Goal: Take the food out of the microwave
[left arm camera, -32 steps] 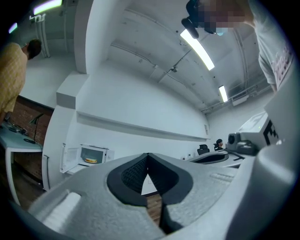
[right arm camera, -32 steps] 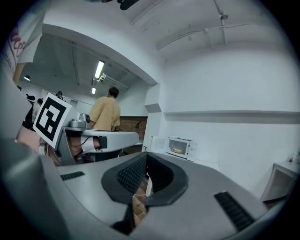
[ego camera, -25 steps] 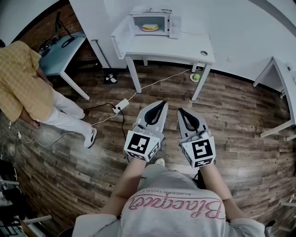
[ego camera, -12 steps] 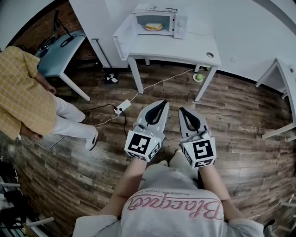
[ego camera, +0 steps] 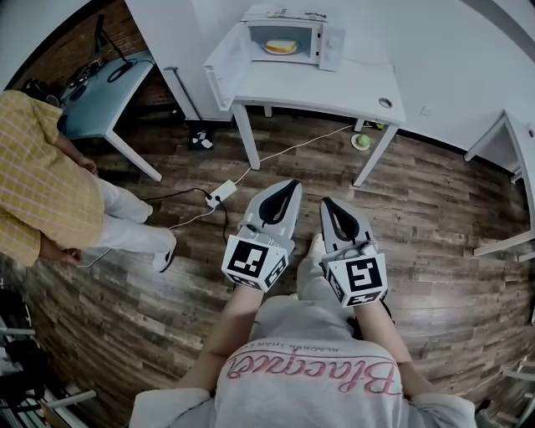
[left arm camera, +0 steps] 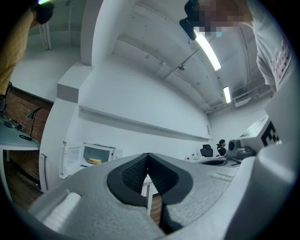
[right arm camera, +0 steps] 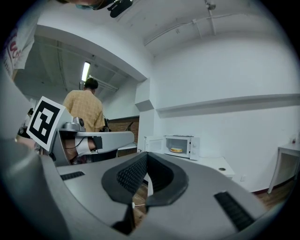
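A person in a yellow checked shirt [ego camera: 38,180] stands far to the left of the microwave [ego camera: 284,15], next to a blue-grey desk [ego camera: 109,96] that is also on that side. On the wooden floor [ego camera: 435,217], below and left of the microwave, lies a white power strip [ego camera: 219,193] with cables running from it. The microwave sits at the back left of a white table [ego camera: 334,84] with its door [ego camera: 221,67] swung wide to the left. The food [ego camera: 280,47] (a flat, pale yellow piece, too small to say more) rests inside the open cavity. Well short of the microwave, over the floor, the left gripper [ego camera: 294,183] points toward it, its jaws pressed together with nothing between them. The right gripper [ego camera: 325,200], just beside it, is likewise closed tight and empty. To the right of the microwave a small round dark thing [ego camera: 384,103] lies on the table top. A green thing [ego camera: 360,141] sits on the floor by the table's right front leg.
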Demonstrator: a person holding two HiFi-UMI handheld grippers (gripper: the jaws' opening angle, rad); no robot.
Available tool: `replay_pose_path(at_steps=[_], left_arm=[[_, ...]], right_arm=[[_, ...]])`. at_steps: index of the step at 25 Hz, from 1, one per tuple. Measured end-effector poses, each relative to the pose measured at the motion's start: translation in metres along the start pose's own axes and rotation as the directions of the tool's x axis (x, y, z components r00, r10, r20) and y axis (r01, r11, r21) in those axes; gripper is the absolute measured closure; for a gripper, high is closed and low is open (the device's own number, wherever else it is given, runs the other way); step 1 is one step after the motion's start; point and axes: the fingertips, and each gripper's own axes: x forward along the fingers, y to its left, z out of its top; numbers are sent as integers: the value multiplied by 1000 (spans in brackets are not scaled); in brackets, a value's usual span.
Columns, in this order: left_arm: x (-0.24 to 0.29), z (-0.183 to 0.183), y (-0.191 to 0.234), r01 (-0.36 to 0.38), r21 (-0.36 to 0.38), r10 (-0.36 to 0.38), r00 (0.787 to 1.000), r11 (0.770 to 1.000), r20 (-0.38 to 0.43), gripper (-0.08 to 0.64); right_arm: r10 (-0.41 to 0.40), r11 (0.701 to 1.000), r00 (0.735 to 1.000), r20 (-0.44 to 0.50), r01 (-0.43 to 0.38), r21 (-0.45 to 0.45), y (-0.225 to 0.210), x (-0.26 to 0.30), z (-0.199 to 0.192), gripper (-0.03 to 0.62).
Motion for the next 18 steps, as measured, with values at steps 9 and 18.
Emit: replay_pose_path(at_steps=[9,18], left_arm=[[52,-11,26,-1,-5,1,1000,1000,-16,555],[116,-12,59,-30,10,31,999,999,-13,555]], right_arm=[[7,1000,1000,11,-7,20,-37,48,1,583],[66,998,997,30,-66,4,-78,111,11,583]])
